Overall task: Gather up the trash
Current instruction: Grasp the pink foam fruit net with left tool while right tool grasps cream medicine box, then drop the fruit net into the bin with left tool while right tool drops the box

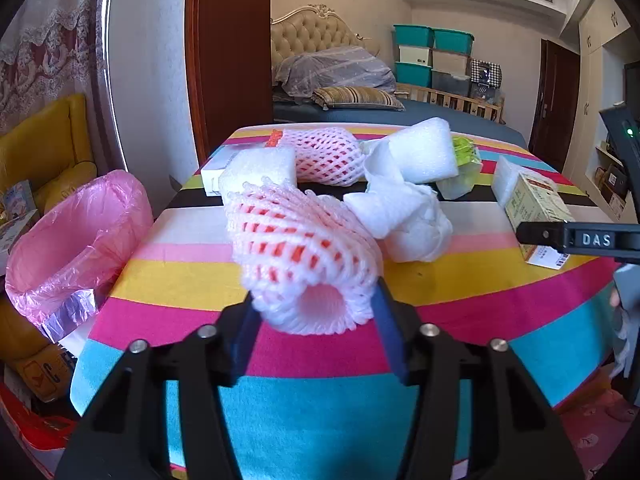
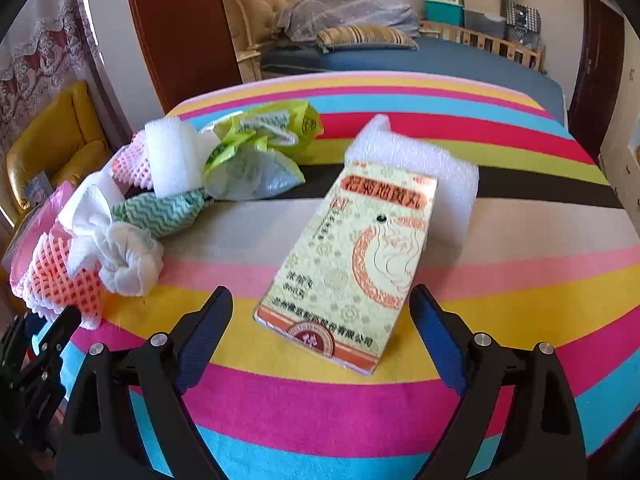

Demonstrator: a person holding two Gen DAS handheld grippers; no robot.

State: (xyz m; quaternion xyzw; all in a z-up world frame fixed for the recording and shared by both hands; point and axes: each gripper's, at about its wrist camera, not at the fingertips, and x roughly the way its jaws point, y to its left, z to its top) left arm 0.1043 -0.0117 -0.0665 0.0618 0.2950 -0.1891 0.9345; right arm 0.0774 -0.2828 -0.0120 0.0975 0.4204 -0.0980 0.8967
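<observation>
My left gripper (image 1: pixel 316 304) is shut on the near end of a pink foam fruit net (image 1: pixel 296 240), whose tube mouth is squeezed between the two pads above the striped table (image 1: pixel 320 408). A second pink net (image 1: pixel 328 156), white foam blocks (image 1: pixel 424 152) and crumpled tissue (image 1: pixel 412 224) lie behind it. In the right wrist view my right gripper (image 2: pixel 320 296) is open, its fingers standing either side of the near end of a yellow medicine box (image 2: pixel 352 264) without touching it. The box rests partly on a white foam sheet (image 2: pixel 420 160).
A bin lined with a pink bag (image 1: pixel 76 240) stands off the table's left edge, beside a yellow armchair (image 1: pixel 44 148). A green plastic bag (image 2: pixel 256 140) and a green zigzag cloth (image 2: pixel 160 212) lie in the trash pile. A bed (image 2: pixel 400 56) sits behind the table.
</observation>
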